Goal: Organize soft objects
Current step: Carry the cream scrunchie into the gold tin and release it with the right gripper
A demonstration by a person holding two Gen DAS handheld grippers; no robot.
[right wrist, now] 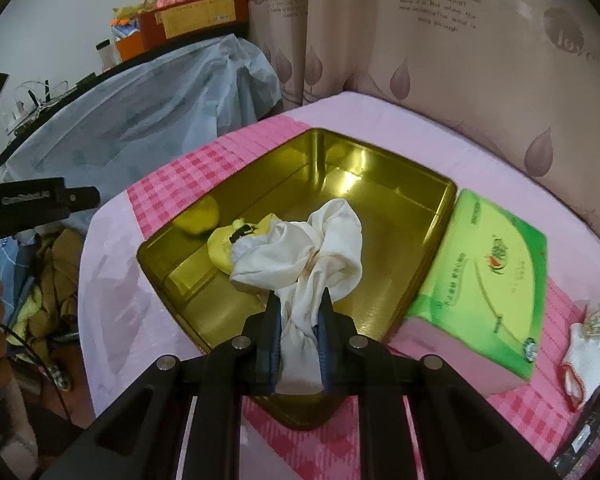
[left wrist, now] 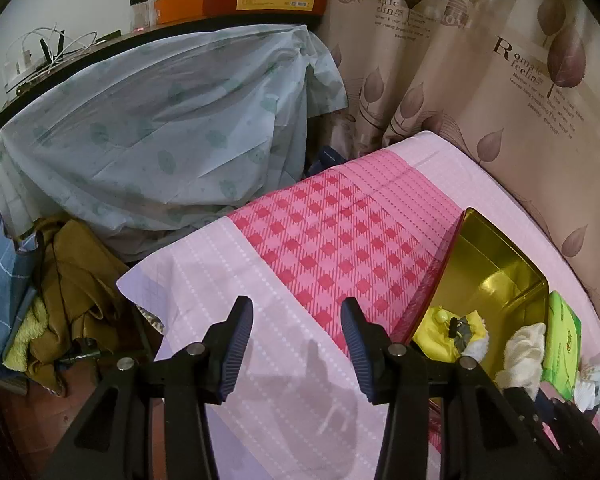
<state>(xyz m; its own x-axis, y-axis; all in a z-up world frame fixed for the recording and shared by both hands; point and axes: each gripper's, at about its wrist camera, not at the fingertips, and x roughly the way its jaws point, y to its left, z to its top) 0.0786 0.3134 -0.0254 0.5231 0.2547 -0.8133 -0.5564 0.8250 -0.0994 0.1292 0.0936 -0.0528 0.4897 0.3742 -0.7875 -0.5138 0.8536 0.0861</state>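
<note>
A gold metal tin point(right wrist: 380, 168) lies open on the pink checked cloth point(right wrist: 112, 240). Inside it rest a yellow soft toy point(right wrist: 222, 242) and a cream-white cloth point(right wrist: 320, 248). My right gripper point(right wrist: 300, 300) is shut on one end of that cream cloth, over the tin's near part, and the rest of the cloth spreads on the tin's floor. In the left wrist view my left gripper point(left wrist: 296, 312) hangs open over the pink cloth point(left wrist: 300, 240), nothing between its fingers, left of the tin point(left wrist: 496, 252). The cream cloth point(left wrist: 522, 354) and yellow toy point(left wrist: 436, 332) show there too.
A green tissue pack point(right wrist: 488, 284) lies against the tin's right side. A white sock with red trim point(right wrist: 588, 356) sits at the far right. A blue-grey covered table point(left wrist: 160, 140) and piled clothes point(left wrist: 72, 288) stand to the left. A leaf-print curtain point(right wrist: 460, 60) hangs behind.
</note>
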